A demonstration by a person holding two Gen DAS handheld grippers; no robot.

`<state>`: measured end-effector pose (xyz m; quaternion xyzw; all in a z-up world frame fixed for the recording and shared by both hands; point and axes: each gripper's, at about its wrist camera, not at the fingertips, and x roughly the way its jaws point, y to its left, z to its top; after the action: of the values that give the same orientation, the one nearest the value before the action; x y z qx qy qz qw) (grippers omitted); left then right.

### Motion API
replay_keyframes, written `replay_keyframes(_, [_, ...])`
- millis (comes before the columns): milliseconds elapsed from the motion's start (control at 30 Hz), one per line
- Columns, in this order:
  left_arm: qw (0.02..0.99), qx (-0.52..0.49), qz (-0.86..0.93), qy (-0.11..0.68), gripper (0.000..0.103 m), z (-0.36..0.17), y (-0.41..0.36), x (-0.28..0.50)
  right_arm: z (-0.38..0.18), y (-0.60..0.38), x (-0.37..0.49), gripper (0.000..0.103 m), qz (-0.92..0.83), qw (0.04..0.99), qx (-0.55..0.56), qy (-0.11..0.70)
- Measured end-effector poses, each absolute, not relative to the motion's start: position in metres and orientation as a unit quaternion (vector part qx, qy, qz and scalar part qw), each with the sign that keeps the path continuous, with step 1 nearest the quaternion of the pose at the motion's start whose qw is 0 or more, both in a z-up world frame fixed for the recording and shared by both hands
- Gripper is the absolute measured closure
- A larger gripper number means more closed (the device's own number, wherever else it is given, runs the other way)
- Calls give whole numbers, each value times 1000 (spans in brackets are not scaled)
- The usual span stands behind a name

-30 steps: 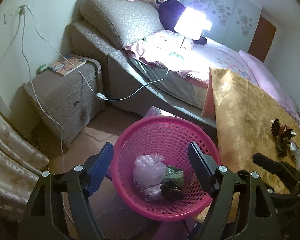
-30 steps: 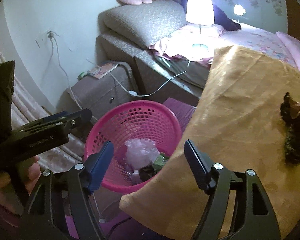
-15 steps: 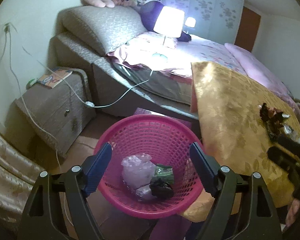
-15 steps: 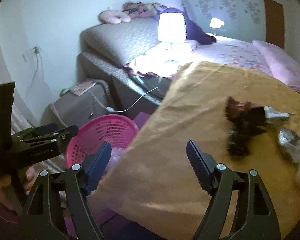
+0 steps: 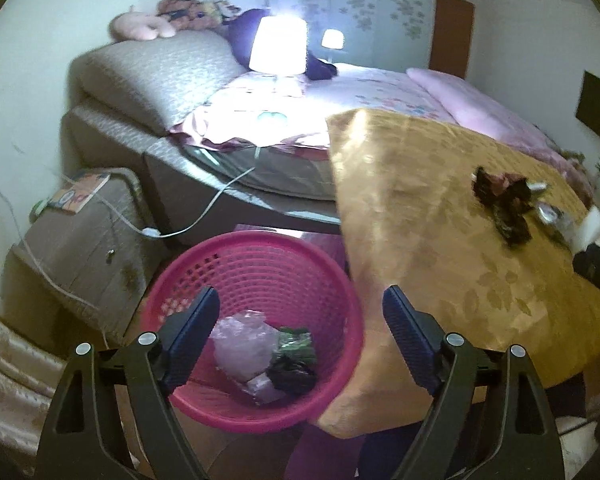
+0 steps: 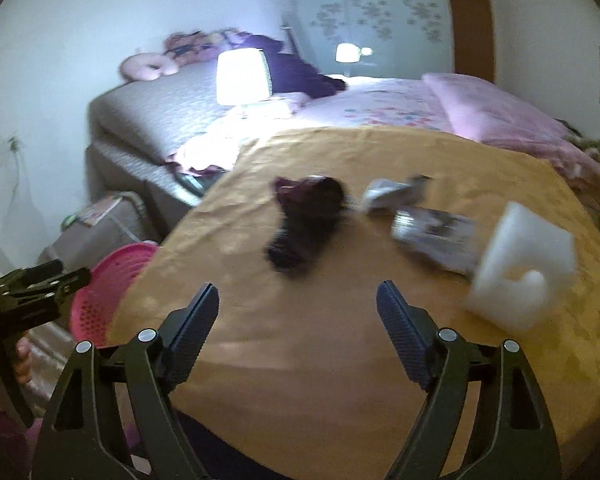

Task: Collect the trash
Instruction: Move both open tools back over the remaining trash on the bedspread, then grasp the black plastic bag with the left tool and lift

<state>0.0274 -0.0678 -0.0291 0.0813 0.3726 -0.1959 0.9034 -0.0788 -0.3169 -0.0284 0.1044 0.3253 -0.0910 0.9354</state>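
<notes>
Trash already lies in the pink basket point(image 5: 256, 268) on the floor at left, under the left tool point(image 5: 300, 328), whose jaws have just been opening and stand wide, empty. Over the gold-clothed tabletop point(image 6: 320, 380), the right tool point(image 6: 298, 312) has likewise just been spreading, empty. Beyond it lie dark wrappers point(image 6: 304, 220), blurred silvery packets point(image 6: 432, 232) and a white foam piece point(image 6: 520, 272).

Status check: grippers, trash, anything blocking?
Left gripper and right gripper open, empty, jaws just widened. Dark wrappers on gold cloth; basket partly filled. Nothing blocking.
</notes>
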Motion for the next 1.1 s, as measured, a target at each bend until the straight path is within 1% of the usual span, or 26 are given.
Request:
replay_keyframes(400, [875, 136, -268, 378, 22, -33, -128, 10, -48, -355, -109, 23, -157, 923, 106, 335])
replay_keyframes(667, [854, 145, -324, 381, 22, -29, -179, 7, -56, -369, -118, 23, -183, 916, 110, 341])
replay_keyframes(967, [828, 146, -371, 394, 22, -37, -235, 15, -75, -383, -121, 23, -200, 898, 146, 363])
replay_keyframes(1100, [826, 154, -384, 384, 23, -35, -256, 15, -77, -378, -121, 20, -203, 901, 133, 360])
